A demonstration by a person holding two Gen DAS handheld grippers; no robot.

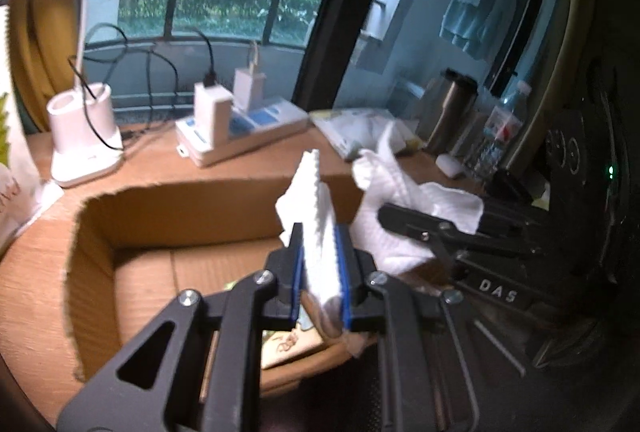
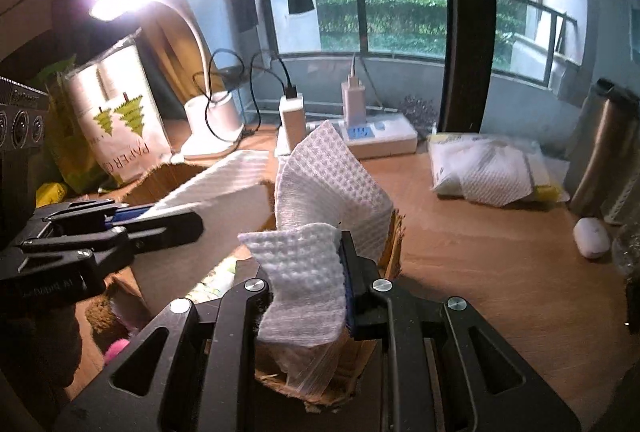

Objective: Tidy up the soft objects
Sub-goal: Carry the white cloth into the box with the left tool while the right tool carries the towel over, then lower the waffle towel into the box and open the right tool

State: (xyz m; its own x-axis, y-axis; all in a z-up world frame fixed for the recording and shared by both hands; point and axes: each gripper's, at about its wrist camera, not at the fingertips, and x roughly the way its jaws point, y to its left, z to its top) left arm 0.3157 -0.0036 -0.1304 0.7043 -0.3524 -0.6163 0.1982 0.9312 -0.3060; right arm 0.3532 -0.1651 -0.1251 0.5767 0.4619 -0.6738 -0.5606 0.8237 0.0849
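Wooden desk (image 2: 480,264) against a balcony window; outside I see a railing and green hedges. Largest item on it is the open cardboard box (image 1: 200,207), torn along its rim, sitting directly under both of my grippers. Behind the box: a lit white desk lamp (image 2: 212,123) with its base on the desk, a white power strip (image 1: 240,131) carrying two plugged chargers, and a wrapped pack of paper rolls (image 2: 116,123) at the far left in the right wrist view. To the right stands a steel tumbler (image 2: 604,147), with an opened plastic pack of white cloths (image 2: 492,167) lying flat near it and a small white case (image 2: 591,236) closer to me. My left gripper (image 1: 322,268) is closed down tight on a folded stack of white cloths (image 1: 316,216), the blue pads pressing both faces; the stack stands upright above the box opening. My right gripper (image 2: 306,292) is likewise clamped on a textured white cloth (image 2: 332,191), which bulges up and curls over the near finger, held above the box's torn near edge. Each view shows the other gripper just beside it, so the two cloth bundles are close together; whether they are one connected piece I cannot tell. Inside the box, some soft coloured items show, too blurred to name.
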